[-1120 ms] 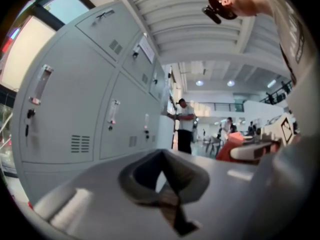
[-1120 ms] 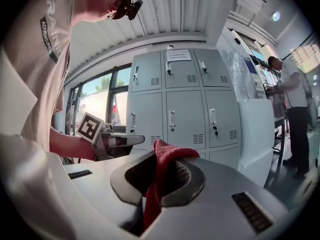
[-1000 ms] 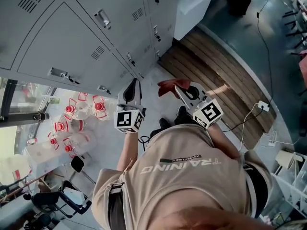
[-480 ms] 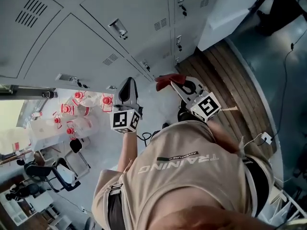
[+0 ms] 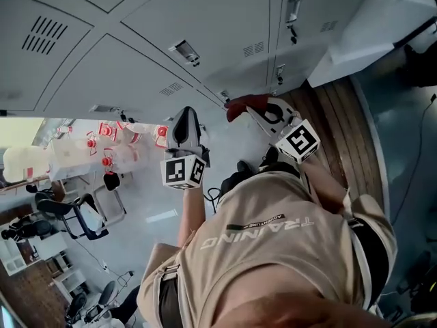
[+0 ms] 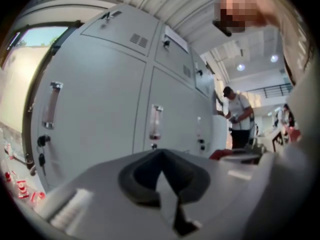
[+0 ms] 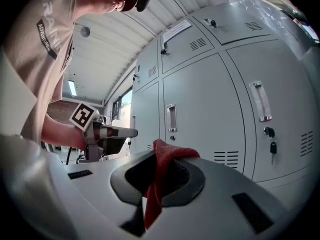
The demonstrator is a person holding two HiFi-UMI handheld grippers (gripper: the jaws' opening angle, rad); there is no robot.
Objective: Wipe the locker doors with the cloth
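Grey metal locker doors point(image 5: 205, 26) fill the wall ahead; wooden floor strip point(image 5: 341, 128) to the right.

Tools:
- right gripper point(image 7: 156, 176): jaws closed on a fold of the red cloth point(image 7: 162, 166), which bunches above them and hangs below. Cloth is near the doors but apart from them; wiping not begun.
- left gripper point(image 6: 162, 171): jaws together, nothing between them, held beside the right one.

Risks (judgement):
1. Grip is on 1 narrow fold. Drag across the door could pull the cloth out.
2. Little cloth covers the jaw tips, so hard plastic may scrape the paint.
3. Loose cloth could catch on a handle point(image 7: 171, 117) or the key point(image 7: 273, 148) hanging at a lock.

Writing: "TRAINING" on the person's shirt point(image 5: 273, 227); the smaller line above it is too small to read. Paper label point(image 7: 176, 30) on an upper door, print illegible.
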